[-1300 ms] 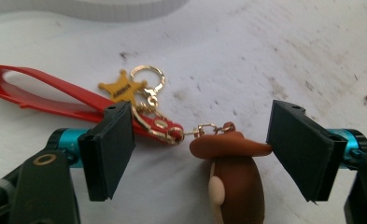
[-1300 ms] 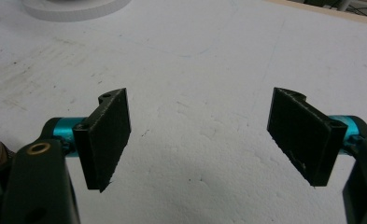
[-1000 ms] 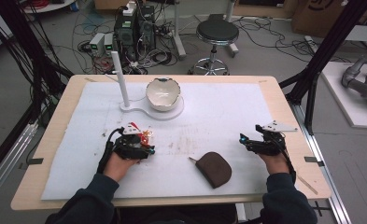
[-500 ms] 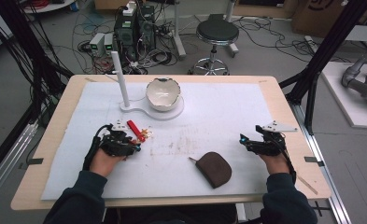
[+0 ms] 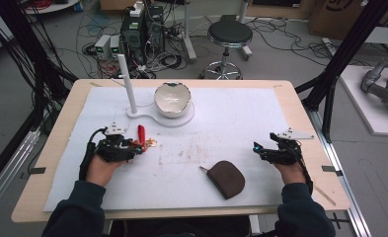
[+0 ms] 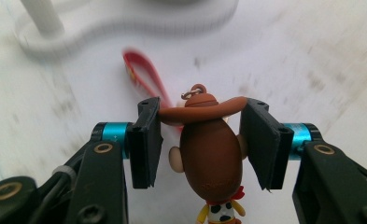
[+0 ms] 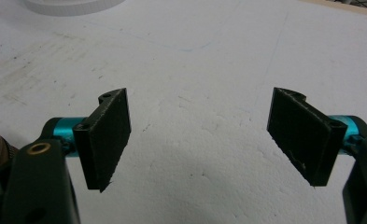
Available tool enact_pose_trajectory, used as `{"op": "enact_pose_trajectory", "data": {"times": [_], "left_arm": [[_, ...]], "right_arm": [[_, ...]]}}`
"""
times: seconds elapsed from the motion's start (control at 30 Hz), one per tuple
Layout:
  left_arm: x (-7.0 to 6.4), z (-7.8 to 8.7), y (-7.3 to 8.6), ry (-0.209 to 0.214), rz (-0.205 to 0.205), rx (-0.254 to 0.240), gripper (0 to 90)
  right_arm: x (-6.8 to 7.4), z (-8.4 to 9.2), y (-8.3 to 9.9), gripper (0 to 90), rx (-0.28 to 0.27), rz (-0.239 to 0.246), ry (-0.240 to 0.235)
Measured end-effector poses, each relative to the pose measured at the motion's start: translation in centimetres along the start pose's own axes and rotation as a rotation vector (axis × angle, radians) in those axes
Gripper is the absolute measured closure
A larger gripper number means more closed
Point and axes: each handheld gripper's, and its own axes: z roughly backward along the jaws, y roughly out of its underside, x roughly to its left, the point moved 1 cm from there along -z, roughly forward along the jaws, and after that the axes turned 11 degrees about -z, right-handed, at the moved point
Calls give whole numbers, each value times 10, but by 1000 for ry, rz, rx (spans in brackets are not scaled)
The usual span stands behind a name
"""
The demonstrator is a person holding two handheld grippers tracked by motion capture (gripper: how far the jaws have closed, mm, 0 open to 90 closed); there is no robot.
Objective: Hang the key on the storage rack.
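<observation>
From my remote station I look down on the wooden table (image 5: 300, 106), its top covered by a white mat (image 5: 241, 123) smudged with faint reddish marks at the centre. At twelve o'clock on the mat sits a white stand (image 5: 154, 117) with an upright post, and a cracked white bowl (image 5: 172, 98) rests on its round base. At about five o'clock from the mat's centre lies a brown zip pouch (image 5: 225, 178), alone on the mat. At three o'clock the right gripper (image 5: 260, 149) is held just over the mat; in the right gripper view its pads (image 7: 107, 135) stand wide apart with nothing but bare mat between them, and the pouch's edge shows at that view's eight o'clock. At nine o'clock the left gripper (image 5: 138, 147) has just been closing, and in the left gripper view its pads (image 6: 146, 137) press on the brim of a brown cowboy hat worn by a small figure keychain (image 6: 211, 154), so I have the toy gripped by the hat. The keychain's red strap (image 5: 141, 133) trails from the hat's metal ring toward twelve o'clock, blurred, just short of the stand's base.
</observation>
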Motion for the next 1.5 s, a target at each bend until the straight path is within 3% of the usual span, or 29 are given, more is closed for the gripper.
{"op": "enact_pose_trajectory", "data": {"times": [0.03, 0.1, 0.2, 0.23, 0.27, 0.33, 0.47, 0.57, 0.6, 0.63, 0.73, 1.07, 1.33, 1.5], "left_arm": [[0, 0, 0, 0, 0, 0, 492], [8, 8, -12, 22, -5, -88, 492], [19, 16, -26, 40, 1, -151, 492], [19, 16, -26, 40, 1, -151, 492], [27, 21, -37, 44, 4, -187, 492], [31, 24, -43, 43, 13, -208, 493], [53, 38, -65, 35, 46, -317, 493], [60, 41, -71, 22, 51, -343, 493], [67, 45, -77, 21, 68, -393, 494], [67, 45, -77, 21, 68, -393, 494], [78, 52, -86, 17, 105, -466, 493], [95, 55, -96, 23, 162, -522, 494], [103, 57, -111, 14, 165, -538, 494], [108, 52, -119, 15, 166, -518, 494]], "right_arm": [[0, 0, 0, 218, 0, 0, 0], [1, -1, -1, 218, -2, 0, -2], [1, -1, -2, 218, -6, 2, -4], [1, -1, -2, 218, -6, 2, -3], [1, -2, -3, 218, -8, -4, -5], [1, -3, -3, 218, -9, 3, -7], [2, -4, -4, 218, -7, 4, -10], [1, -4, -4, 218, -7, 2, -14], [1, -4, -4, 218, -6, 2, -12], [1, -4, -4, 218, -8, 2, -13], [1, -4, -4, 218, -6, 1, -13], [2, -5, -4, 218, -2, 6, -13], [2, -5, -4, 218, 1, 3, -14], [2, -5, -4, 218, 1, 7, -15]]}}
